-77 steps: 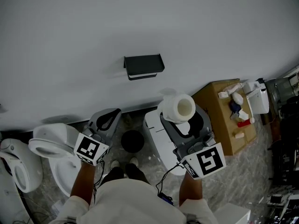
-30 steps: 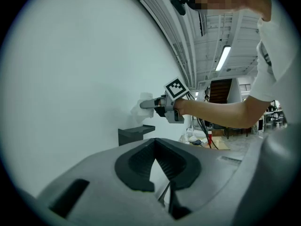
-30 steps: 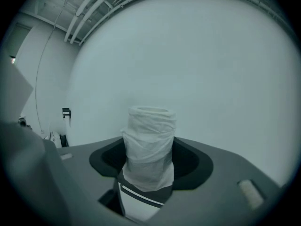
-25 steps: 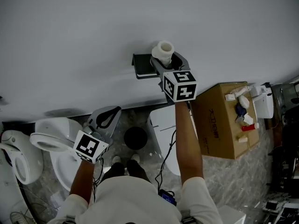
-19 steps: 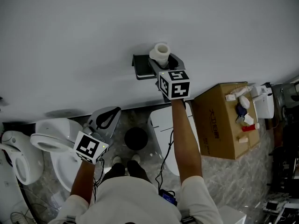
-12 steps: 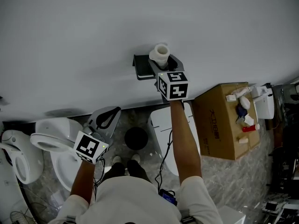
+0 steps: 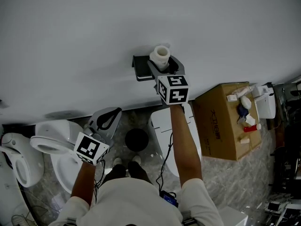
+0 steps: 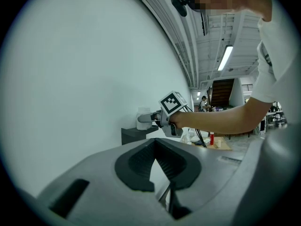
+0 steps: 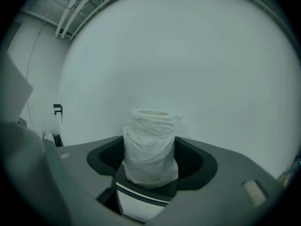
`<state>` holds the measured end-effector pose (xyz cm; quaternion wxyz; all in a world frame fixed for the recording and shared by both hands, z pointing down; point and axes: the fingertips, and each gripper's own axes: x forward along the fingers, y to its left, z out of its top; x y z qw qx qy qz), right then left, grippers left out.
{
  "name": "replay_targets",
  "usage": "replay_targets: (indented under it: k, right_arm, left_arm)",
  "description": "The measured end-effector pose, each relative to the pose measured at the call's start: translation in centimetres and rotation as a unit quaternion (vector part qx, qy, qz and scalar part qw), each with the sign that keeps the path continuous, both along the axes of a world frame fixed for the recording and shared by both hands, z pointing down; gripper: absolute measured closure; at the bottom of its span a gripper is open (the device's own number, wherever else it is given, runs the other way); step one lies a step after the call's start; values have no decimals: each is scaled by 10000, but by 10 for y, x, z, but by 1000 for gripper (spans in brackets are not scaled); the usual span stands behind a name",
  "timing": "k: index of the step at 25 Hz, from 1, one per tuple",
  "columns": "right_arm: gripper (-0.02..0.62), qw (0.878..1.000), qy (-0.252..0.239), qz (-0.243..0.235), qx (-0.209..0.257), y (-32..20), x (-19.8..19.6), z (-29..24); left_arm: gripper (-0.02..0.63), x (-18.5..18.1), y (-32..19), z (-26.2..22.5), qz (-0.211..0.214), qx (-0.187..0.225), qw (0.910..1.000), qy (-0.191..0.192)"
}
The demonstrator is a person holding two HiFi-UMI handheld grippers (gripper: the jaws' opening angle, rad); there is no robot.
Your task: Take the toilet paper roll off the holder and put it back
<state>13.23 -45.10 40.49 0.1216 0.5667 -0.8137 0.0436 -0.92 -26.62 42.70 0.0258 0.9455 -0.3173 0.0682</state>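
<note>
We see the toilet paper roll standing upright on the black wall holder, right between the jaws of the right gripper. Those jaws have just been opening and now stand wide. The roll sits in the middle with a little room on either side, so nothing is squeezing it.

The right gripper view brings us closest. It shows the crumpled white paper, the open core at the top, and the dark pads flanking the roll without pressing it. Below the roll, the edge of the holder fills the bottom of the gap.

The left gripper view gives the side angle that the other two lack. There the roll rests on top of the holder against the pale wall, with the outstretched arm reaching level toward it.

Only the head view shows the left gripper from outside, held low and well apart from the holder. Its jaws are drawn together with nothing in them, above a white toilet. A cardboard box stands to the right.
</note>
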Motion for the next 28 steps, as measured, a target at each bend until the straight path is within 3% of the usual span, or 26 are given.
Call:
replay_targets:
  k: [8,16,28]
  right_arm:
    - [256,9987,-167,-21,475,42,4,-33]
    - [326,9940,-143,-398,1007,111,-10,-72]
    - [380,9895,-219,-793,1187,207,-37,-93]
  left_arm:
    - [601,-3,0,0,15,-5,10000,2]
    - [601,0,1,-4,96,45,9999,49]
    - [601,-5,9,-24,64,218,9997,111]
